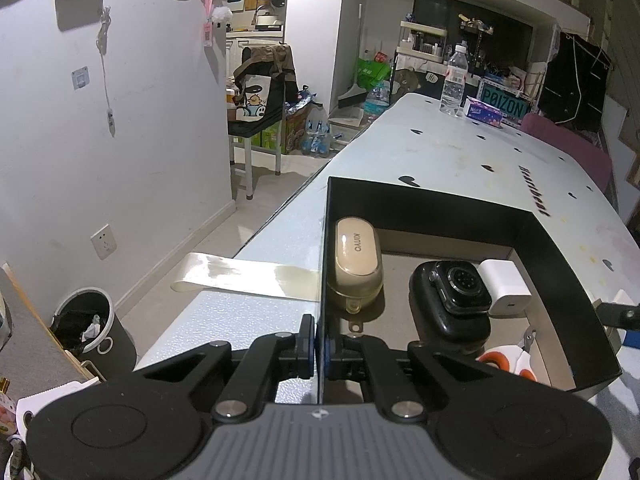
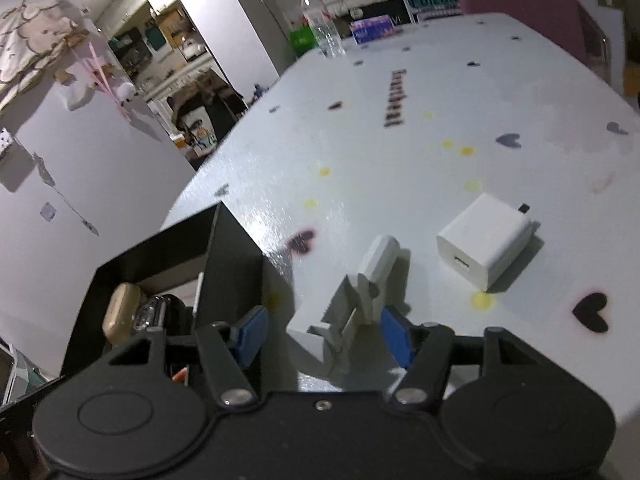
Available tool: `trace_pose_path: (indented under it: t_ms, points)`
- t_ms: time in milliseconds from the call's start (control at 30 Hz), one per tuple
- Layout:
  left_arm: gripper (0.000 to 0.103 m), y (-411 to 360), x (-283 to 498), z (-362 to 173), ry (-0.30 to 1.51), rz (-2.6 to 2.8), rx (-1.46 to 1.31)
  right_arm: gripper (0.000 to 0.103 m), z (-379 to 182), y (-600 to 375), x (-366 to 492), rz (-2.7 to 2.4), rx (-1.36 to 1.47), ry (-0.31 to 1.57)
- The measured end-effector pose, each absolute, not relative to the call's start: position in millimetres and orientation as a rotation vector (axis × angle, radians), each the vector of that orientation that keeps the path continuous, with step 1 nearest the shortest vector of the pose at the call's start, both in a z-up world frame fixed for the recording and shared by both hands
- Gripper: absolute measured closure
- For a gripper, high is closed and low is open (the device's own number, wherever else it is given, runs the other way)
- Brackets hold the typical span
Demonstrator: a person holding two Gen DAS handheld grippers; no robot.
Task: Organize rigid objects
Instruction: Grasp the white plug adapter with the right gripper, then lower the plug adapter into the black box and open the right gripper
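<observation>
We see the black open-topped cardboard box point(image 1: 560, 272) holding a beige earbud case point(image 1: 356, 264), black smartwatch point(image 1: 460, 292) and white charger cube point(image 1: 506, 286), its left wall pinched by our left hand-held gripper point(image 1: 320, 346), while low in the right view our right hand-held gripper point(image 2: 324, 336) stands open around a white folding clip point(image 2: 360, 296) on the counter point(image 2: 400, 160).

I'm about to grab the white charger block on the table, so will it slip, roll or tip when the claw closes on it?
The charger looks stiff and boxy, so it probably won't roll. Its white shell looks smooth and glossy, so the pads could slip. It lies flat on the table, so tipping seems unlikely, though a push might slide it.
</observation>
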State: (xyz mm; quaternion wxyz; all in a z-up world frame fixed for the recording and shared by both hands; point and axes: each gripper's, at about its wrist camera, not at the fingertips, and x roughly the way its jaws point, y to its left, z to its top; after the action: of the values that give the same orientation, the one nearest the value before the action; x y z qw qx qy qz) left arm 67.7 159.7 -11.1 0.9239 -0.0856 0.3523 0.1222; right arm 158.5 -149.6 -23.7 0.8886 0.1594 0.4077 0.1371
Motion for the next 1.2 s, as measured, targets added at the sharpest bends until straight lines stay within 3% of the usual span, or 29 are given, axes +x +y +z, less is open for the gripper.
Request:
trace_pose_path:
  t_ms: [67, 133, 167, 600, 1033, 1200]
  points:
    - [0.098, 160.1, 67.7, -11.2, 0.723, 0.251, -0.176, 0.053, -26.9, -148.8, 160.9, 0.275, 0.301, 0.874]
    - [0.098, 159.6, 67.7, -11.1, 0.724, 0.251, -0.176, 0.077, -31.6, -149.4, 162.4, 0.272, 0.263, 0.931]
    - [0.098, 159.7, 67.6, -11.2, 0.724, 0.251, -0.176, 0.080, -33.8, -149.9, 161.0, 0.264, 0.244, 0.951]
    - [0.098, 159.6, 67.6, -11.2, 0.723, 0.250, -0.177, 0.081, -15.4, -165.4, 137.7, 0.280, 0.257, 0.886]
    - [0.098, 159.5, 67.1, -11.5, 0.722, 0.248, -0.179, 0.081, 68.6, -156.3, 111.5, 0.415, 0.359, 0.607]
    - [0.098, 159.5, 67.1, -11.5, 0.722, 0.247, -0.181, 0.081, 72.1, -114.3, 127.1, 0.474, 0.301, 0.624]
